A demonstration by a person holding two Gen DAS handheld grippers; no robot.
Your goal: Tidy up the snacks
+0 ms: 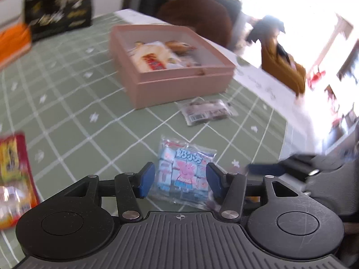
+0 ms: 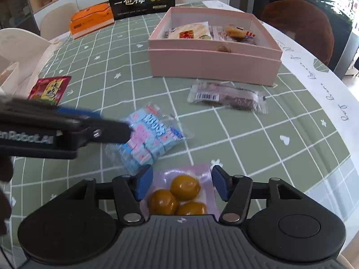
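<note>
Left wrist view is motion-blurred: the black bag [image 1: 58,9] and orange box [image 1: 14,42] at upper left are smeared, and the red packet [image 1: 13,174] is cut off at the left edge. In the right wrist view the left gripper's body crosses from the left edge and hides part of the blue-and-pink candy packet [image 2: 148,139]. Left gripper [image 1: 180,180]: jaws apart, blue pads either side of the candy packet [image 1: 184,174], which lies on the green checked tablecloth [image 1: 74,103]; contact with the pads cannot be made out. Right gripper [image 2: 180,182]: jaws apart, straddling a pink vacuum pack with three yellow-brown balls [image 2: 179,195] at lower centre; pads sit just beside its edges, no clear squeeze seen. Both grippers tilt downward toward the table. Pink box [image 2: 213,60], upper centre, open, holding several snack packs. A clear-wrapped barcoded bar [image 2: 226,97] lies just in front of the box.
</note>
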